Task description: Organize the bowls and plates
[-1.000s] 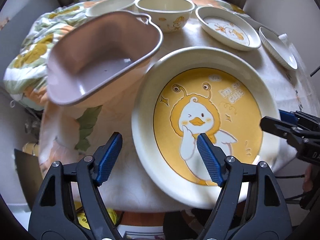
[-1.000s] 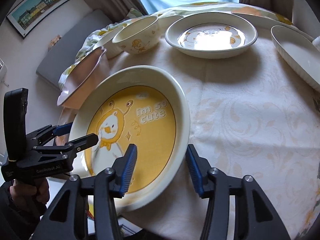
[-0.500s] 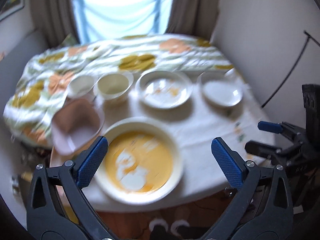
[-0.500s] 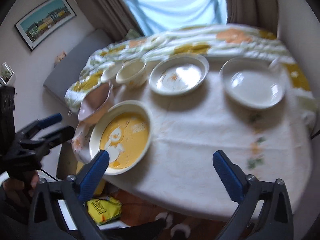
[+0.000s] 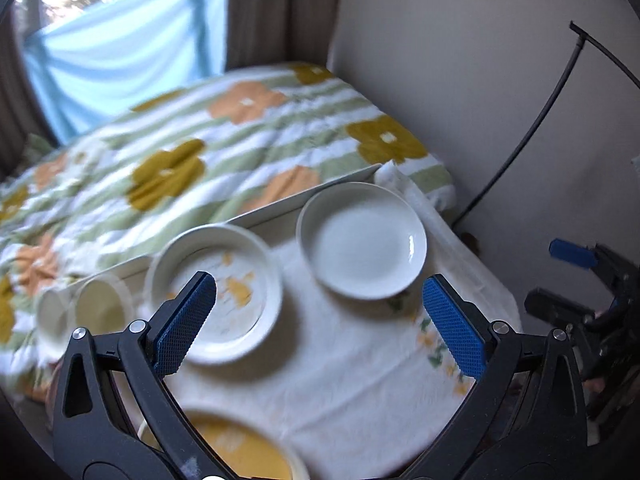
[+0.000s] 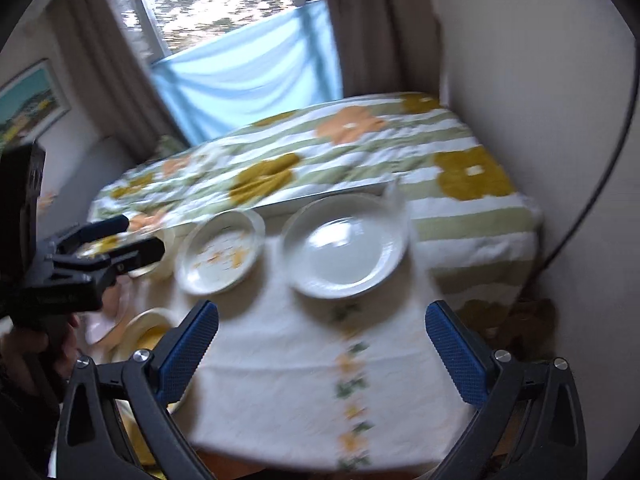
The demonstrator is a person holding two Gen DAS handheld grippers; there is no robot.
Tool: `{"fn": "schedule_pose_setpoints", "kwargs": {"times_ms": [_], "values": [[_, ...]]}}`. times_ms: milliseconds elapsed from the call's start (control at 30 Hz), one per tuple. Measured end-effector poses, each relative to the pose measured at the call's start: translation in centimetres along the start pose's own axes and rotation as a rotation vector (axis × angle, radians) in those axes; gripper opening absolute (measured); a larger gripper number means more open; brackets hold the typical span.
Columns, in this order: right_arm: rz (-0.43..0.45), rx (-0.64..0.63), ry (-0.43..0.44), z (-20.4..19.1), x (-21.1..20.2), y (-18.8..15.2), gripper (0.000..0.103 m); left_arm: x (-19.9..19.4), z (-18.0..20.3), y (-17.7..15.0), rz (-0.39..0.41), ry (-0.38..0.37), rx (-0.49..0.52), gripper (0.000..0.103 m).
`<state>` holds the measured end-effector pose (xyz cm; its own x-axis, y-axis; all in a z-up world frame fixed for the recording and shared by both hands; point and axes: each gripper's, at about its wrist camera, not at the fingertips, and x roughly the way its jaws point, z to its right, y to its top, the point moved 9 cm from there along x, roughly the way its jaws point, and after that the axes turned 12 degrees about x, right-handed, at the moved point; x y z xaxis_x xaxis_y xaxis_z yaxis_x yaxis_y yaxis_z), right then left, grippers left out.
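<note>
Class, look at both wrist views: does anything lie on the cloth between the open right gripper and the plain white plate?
Nothing visible does. Only bare tablecloth separates the right gripper from the plain white plate. The printed plate sits to its left, clear of that path. Both jaws stand wide open.

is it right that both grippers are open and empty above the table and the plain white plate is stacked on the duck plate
Not quite. Both the left gripper and right gripper are open and empty, but the plain white plate sits on the tablecloth beside the duck plate, apart from it, as the left wrist view shows.
</note>
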<state>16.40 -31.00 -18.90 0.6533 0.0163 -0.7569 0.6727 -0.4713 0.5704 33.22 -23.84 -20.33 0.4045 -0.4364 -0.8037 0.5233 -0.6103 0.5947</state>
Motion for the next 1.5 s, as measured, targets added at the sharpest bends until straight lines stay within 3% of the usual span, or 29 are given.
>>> {"fn": "schedule_pose_setpoints", "kwargs": {"times_ms": [233, 300, 367, 400, 467, 633, 700, 767, 833, 1067, 1500], "values": [[-0.141, 0.197, -0.065, 3.4, 8.4, 1.0, 0.103, 11.1, -1.9, 3.0, -0.121, -0.148, 0.062, 0.101], [-0.169, 0.278, -0.068, 4.5, 10.5, 0.6, 0.103, 14.1, -2.2, 2.8, -0.159, -0.187, 0.084, 0.093], [-0.190, 0.361, -0.060, 5.4, 12.4, 0.2, 0.101, 16.8, -2.5, 2.4, -0.204, -0.213, 0.100, 0.076], [-0.195, 0.391, -0.060, 5.6, 13.1, 0.0, 0.096, 18.0, -2.5, 2.3, -0.221, -0.225, 0.104, 0.071], [-0.203, 0.433, -0.076, 6.3, 14.5, -0.3, 0.082, 20.1, -2.7, 2.0, -0.257, -0.245, 0.111, 0.053], [-0.200, 0.501, -0.117, 7.3, 16.6, -0.7, 0.060, 22.8, -2.9, 1.5, -0.286, -0.286, 0.122, 0.035], [-0.201, 0.513, -0.128, 7.4, 17.0, -0.7, 0.052, 23.5, -2.8, 1.5, -0.290, -0.287, 0.131, 0.033], [-0.198, 0.525, -0.137, 7.7, 17.5, -0.8, 0.045, 23.9, -2.8, 1.5, -0.290, -0.295, 0.133, 0.019], [-0.182, 0.530, -0.154, 7.8, 17.5, -0.6, 0.034, 24.1, -2.7, 1.4, -0.295, -0.307, 0.138, 0.014], [-0.183, 0.538, -0.155, 7.9, 18.2, -0.7, 0.017, 24.0, -2.6, 1.4, -0.285, -0.297, 0.154, 0.014], [-0.158, 0.524, -0.095, 7.1, 16.2, 0.3, 0.016, 20.4, -2.5, 2.9, -0.230, -0.253, 0.147, 0.014]]}}
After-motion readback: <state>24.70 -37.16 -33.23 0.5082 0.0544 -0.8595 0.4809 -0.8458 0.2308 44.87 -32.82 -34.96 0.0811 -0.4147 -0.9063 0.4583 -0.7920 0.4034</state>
